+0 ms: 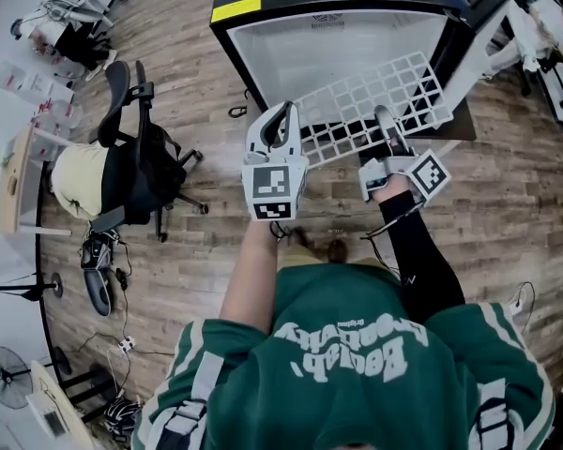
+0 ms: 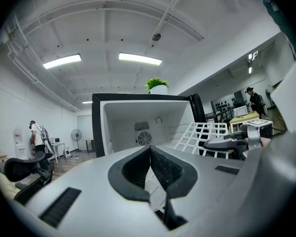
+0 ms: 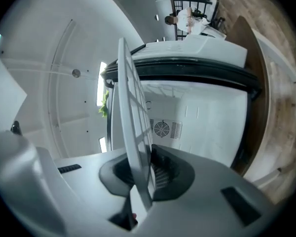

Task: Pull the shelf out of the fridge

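White open-grid shelf [image 1: 375, 97], looks like plastic or coated wire, so my guess is it's light and fairly stiff but with a bit of flex if you only grab one corner. Smooth bars too, probably a little slippery. It's up in the air right in front of the fridge opening, tilted, with the far side reaching toward the cavity and the near edge toward the person.

Left claw [image 1: 283, 120] is at the near-left corner. In the left gripper view its pads are almost together, with just a thin white strip of the shelf between them, so it's pinched on that edge. Right claw [image 1: 387, 129] is on the near edge further right. The right gripper view shows the shelf [image 3: 130, 112] edge-on, running straight through jaws closed onto it.

Two holds spread along the frame edge seems right to me. I'd hold the rim rather than the thin inner bars, which could bend.

Fridge [image 1: 338, 36] sits open with a bare white inside, on a wood floor [image 1: 507, 204]. Office chair [image 1: 136, 157] is well off to the left.
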Demonstrator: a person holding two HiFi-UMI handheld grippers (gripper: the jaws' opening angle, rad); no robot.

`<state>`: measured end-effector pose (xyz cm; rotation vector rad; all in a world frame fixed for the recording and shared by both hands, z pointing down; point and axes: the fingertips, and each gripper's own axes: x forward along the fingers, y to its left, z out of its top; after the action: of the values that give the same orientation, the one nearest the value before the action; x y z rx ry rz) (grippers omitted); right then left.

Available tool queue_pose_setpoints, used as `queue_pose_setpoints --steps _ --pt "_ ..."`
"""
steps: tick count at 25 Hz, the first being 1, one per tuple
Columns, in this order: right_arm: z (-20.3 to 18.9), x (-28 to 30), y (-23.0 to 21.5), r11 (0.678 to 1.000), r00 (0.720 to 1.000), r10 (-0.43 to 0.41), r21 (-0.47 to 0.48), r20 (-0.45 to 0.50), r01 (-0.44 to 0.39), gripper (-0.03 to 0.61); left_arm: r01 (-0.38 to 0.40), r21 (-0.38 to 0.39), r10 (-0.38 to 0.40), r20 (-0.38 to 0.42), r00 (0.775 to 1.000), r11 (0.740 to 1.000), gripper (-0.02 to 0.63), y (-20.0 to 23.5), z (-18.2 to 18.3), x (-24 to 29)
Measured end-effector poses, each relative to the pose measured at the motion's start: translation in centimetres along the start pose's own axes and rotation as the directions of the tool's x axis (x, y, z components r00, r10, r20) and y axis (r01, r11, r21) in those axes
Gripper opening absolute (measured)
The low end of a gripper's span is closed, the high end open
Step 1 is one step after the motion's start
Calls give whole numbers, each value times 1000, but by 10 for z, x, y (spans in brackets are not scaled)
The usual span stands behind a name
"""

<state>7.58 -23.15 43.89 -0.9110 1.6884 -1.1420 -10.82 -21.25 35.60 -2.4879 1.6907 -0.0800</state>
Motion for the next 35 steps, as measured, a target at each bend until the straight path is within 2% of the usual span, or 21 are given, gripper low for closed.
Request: queue_pose_setpoints --steps 9,17,22,25,27,29,35 --pt "6 -9 10 999 1000 23 -26 12 -23 40 18 -9 -18 -2 1000 1000 17 -8 -2 5" --pt "7 -7 24 990 999 41 -135 -14 -42 41 40 3 -40 12 999 999 17 -15 5 9" --pt "2 1 42 961 997 56 -266 -52 -67 41 55 21 -55 17 998 998 17 -18 10 13" --pt "1 2 43 943 999 0 -331 -49 -17 43 61 30 -62 23 998 998 17 -19 13 15" --pt "3 2 43 921 998 -47 -389 -41 27 41 66 35 -67 27 997 997 17 -19 15 16" --pt "4 5 50 883 998 -46 -469 -46 19 41 71 40 -72 30 997 997 17 -20 17 17" --pt "3 9 56 732 995 -83 -681 -55 23 41 83 48 -85 36 996 995 17 -23 19 21"
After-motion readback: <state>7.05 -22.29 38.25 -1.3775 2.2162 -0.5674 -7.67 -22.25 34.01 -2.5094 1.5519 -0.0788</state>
